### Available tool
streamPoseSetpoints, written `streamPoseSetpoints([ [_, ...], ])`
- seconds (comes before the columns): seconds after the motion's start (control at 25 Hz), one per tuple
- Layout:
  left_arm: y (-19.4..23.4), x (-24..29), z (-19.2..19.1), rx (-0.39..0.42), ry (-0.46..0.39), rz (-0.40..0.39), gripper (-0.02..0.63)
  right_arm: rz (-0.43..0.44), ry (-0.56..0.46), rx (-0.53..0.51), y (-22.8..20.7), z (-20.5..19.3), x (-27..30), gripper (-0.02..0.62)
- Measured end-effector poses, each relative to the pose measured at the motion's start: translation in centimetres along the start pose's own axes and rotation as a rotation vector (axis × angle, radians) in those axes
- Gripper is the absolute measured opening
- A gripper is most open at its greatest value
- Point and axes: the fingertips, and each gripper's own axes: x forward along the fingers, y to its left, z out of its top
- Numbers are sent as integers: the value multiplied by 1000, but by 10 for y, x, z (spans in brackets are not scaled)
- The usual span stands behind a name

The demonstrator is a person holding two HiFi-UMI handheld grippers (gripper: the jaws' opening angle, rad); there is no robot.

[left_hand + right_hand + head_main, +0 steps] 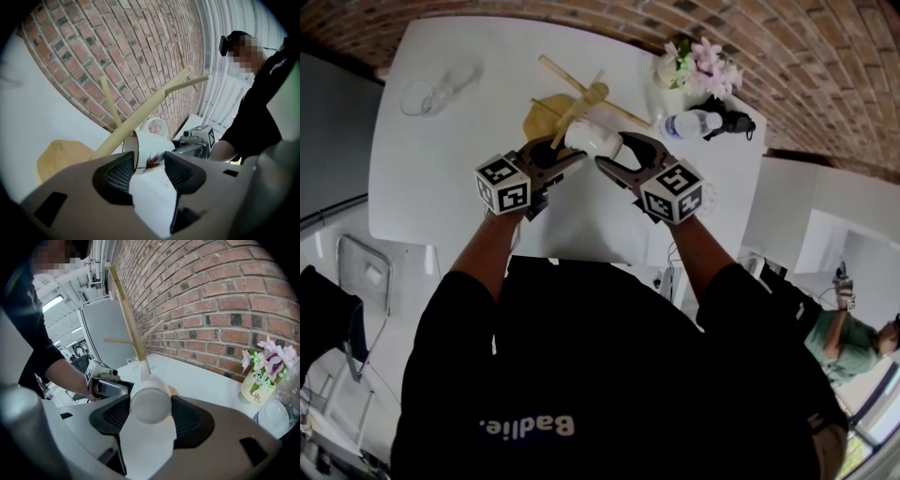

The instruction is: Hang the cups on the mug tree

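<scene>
While the head view takes in the whole white bench (441, 178) w/ both tools meeting over it, only the gripper views give the jaws. Right gripper (150, 404): jaws closed on the white ceramic cup (149, 408), its round base facing that camera. Left gripper (150, 160): jaws apart, pads either side of the cup's lower part, no clear squeeze. This view alone shows the cup's red leaf print and its loop handle on the far side. Head view places a clear glass tumbler (431, 92) far left, and at far right a small cream vase of pink flowers (698, 67) beside a plastic water bottle (689, 123). Red brick wall (581, 14) runs along the bench's far edge, w/ a grey panel at left.

Cup is in the air, just on the near side of the pale wooden mug tree (581, 98), which stands mid-bench on a round base. Cup lies on its side: long axis approx level, running left-right, mouth to the left by the tree's stem, base to the right.
</scene>
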Motion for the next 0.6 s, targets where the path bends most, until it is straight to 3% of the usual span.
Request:
streamPoseSetpoints([
  [0.6,6,-1,-6,10,18,39,212,-23,12,-22,-1,-2,4,301],
])
